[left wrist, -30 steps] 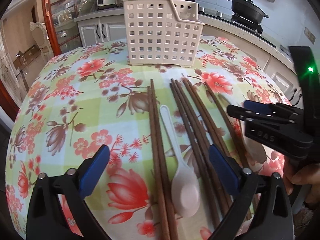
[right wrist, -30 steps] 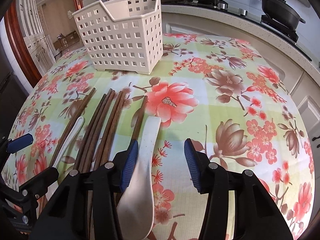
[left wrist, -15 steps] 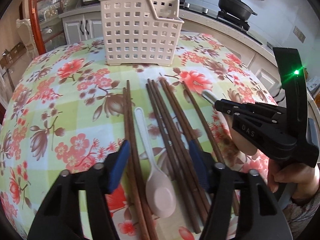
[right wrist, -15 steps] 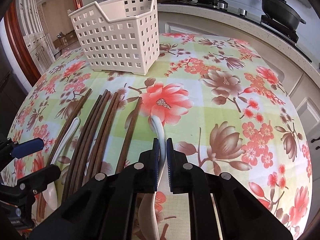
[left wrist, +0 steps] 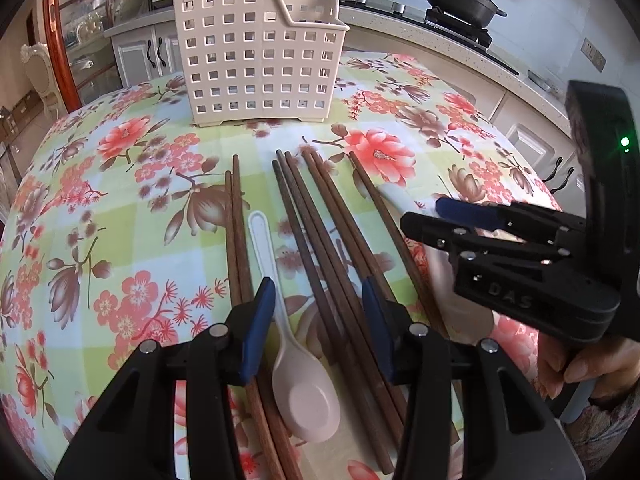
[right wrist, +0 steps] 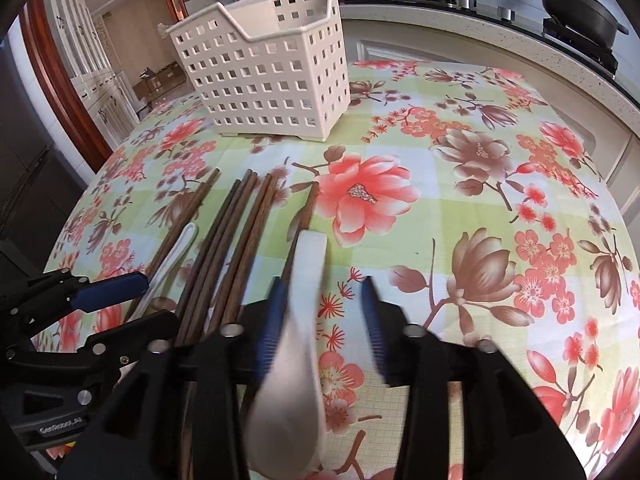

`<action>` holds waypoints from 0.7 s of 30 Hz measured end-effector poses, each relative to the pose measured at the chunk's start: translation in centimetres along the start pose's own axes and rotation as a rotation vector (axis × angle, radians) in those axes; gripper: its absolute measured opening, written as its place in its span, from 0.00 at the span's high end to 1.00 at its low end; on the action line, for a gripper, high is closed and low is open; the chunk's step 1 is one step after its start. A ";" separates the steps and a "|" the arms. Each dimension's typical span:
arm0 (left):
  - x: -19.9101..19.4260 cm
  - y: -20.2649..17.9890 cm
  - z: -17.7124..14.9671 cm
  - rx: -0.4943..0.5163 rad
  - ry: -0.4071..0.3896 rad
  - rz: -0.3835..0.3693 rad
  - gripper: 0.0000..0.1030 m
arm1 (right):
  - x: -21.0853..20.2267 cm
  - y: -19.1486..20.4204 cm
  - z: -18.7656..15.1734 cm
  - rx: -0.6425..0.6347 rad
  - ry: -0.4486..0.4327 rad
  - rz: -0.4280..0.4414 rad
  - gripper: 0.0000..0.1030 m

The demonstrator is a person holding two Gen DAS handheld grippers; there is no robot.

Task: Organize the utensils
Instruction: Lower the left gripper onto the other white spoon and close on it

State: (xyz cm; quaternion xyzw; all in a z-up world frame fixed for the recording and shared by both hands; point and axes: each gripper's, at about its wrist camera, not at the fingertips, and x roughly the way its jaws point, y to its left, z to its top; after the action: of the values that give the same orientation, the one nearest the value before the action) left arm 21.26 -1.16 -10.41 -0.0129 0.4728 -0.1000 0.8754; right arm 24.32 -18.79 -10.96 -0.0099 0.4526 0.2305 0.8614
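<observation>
The left gripper (left wrist: 316, 320), jaws just narrowed, straddles a pale spoon (left wrist: 298, 368) and 3 chopsticks (left wrist: 320, 248) unpinched. The right gripper (right wrist: 322, 320), just reopened, has a loose white spoon (right wrist: 298, 344) against its left pad; closing unevenly could flick it.

Black left gripper (left wrist: 318, 320), blue pads, silver screws

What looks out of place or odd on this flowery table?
Little stands out. The white basket stands upright with nothing showing in it, while the chopsticks and two pale spoons all lie on the tablecloth. One chopstick lies apart from the bunch. Nothing is spilled or broken.
</observation>
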 end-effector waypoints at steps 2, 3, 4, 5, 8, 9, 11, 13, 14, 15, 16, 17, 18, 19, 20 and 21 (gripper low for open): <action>0.1 0.1 0.0 0.002 0.003 0.001 0.58 | -0.2 0.2 0.2 -0.013 0.000 0.013 0.58; 0.2 0.1 0.0 0.000 0.009 -0.006 0.58 | -0.1 0.2 0.2 -0.017 0.003 0.021 0.58; 0.3 0.1 -0.1 -0.003 0.010 -0.007 0.58 | 0.0 0.3 0.3 -0.020 0.010 0.031 0.58; 0.4 0.2 -0.1 -0.005 0.012 -0.006 0.61 | 0.2 0.2 0.3 -0.020 0.017 0.041 0.59; 0.9 0.2 -0.2 -0.006 0.035 -0.019 0.64 | 0.8 0.2 0.3 -0.028 0.042 0.050 0.68; 1.1 0.2 -0.2 -0.004 0.039 -0.018 0.65 | 0.9 0.2 0.2 -0.031 0.040 0.048 0.69; 1.3 0.4 -0.2 -0.010 0.042 -0.017 0.65 | 1.0 0.1 0.3 -0.032 0.040 0.052 0.70; 1.4 0.6 0.0 -0.024 0.041 -0.020 0.65 | 1.1 0.1 0.4 -0.030 0.044 0.060 0.71; 1.4 0.7 0.1 -0.027 0.040 -0.022 0.65 | 1.1 0.2 0.5 -0.032 0.045 0.059 0.71; 1.5 0.8 0.3 -0.028 0.040 -0.021 0.65 | 1.2 0.2 0.6 -0.034 0.046 0.057 0.71; 1.5 0.8 0.4 -0.028 0.042 -0.021 0.65 | 1.3 0.3 0.7 -0.035 0.047 0.057 0.71; 1.7 0.9 0.6 -0.027 0.045 -0.021 0.65 | 1.4 0.3 0.8 -0.035 0.047 0.056 0.71; 1.9 0.9 0.8 -0.025 0.048 -0.021 0.65 | 1.5 0.4 0.9 -0.037 0.048 0.053 0.71; 2.0 0.9 0.9 -0.023 0.047 -0.019 0.65 | 1.5 0.4 1.0 -0.040 0.049 0.051 0.71; 2.0 0.9 1.1 -0.023 0.048 -0.018 0.65 | 1.6 0.5 1.1 -0.043 0.049 0.047 0.71; 2.1 1.0 1.3 -0.025 0.049 -0.017 0.66 | 1.6 0.5 1.2 -0.048 0.050 0.041 0.71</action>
State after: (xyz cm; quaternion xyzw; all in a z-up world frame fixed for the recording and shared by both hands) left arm 23.64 -0.68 -11.58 -0.0256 0.4954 -0.1018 0.8623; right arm 25.82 -17.43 -11.46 -0.0270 0.4683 0.2588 0.8444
